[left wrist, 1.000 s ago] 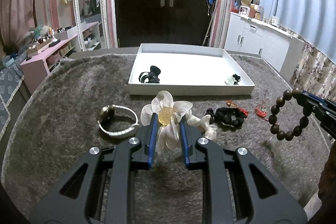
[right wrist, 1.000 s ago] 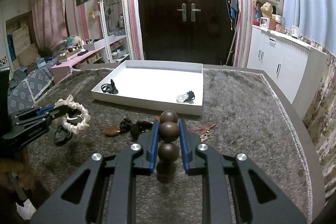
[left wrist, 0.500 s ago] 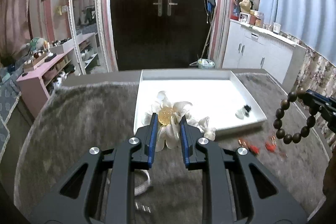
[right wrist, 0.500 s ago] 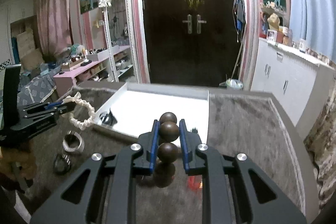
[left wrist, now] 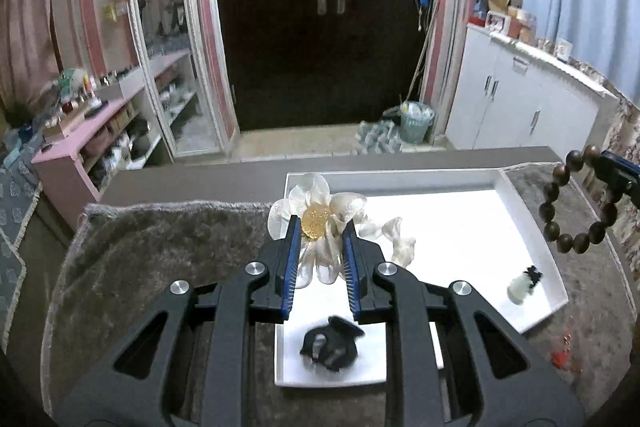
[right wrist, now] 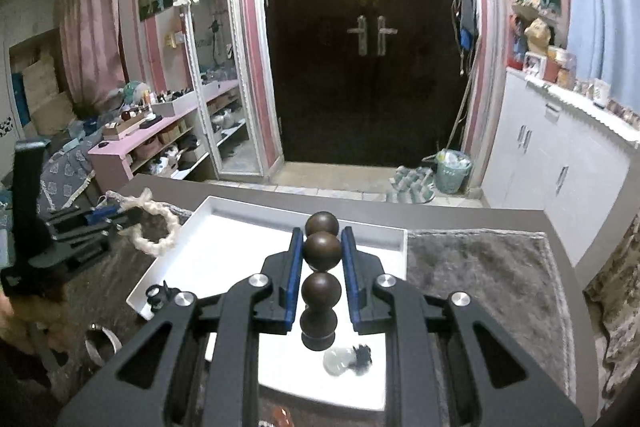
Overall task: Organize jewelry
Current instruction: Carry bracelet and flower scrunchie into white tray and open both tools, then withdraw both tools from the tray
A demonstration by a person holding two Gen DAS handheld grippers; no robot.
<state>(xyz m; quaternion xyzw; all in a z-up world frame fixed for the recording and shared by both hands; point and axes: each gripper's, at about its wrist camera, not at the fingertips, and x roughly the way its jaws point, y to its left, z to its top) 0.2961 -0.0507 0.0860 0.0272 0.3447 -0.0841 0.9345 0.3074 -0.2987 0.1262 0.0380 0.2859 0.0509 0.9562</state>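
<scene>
Left wrist view: left gripper (left wrist: 320, 247) is clamped, jaws narrowly apart, on a white fabric flower hair tie with a yellow beaded centre (left wrist: 316, 223), now held over the near-left part of the shallow white rectangular tray (left wrist: 532, 203); a second ago the same piece hung over the rug with the tray well ahead. Right gripper (right wrist: 320, 259) is pinched, also only slightly apart, on a dark brown round-bead wooden bracelet (right wrist: 321, 267), the strand hanging between the pads; it too has gone from over the rug to over the tray's near edge. Grip widths look unchanged on both. Reads as both carries near done, with release into the tray next. Already in the tray: a black clip-like piece (left wrist: 330, 345) low centre of the left frame and a small pale bead charm with a black tassel (left wrist: 522, 283) toward the lower right. Left out on the rug: a metal band (right wrist: 100, 345) at lower left of the right view, and small red bits (left wrist: 560, 357) at lower right of the left view. Surface is a shaggy grey rug (left wrist: 160, 247) over a grey tabletop (left wrist: 200, 179). Room: dark double door (right wrist: 372, 35) at top centre, tall mirror (right wrist: 212, 59) and pink shelf (right wrist: 168, 131) at left, white cabinets (right wrist: 560, 155) at right.
</scene>
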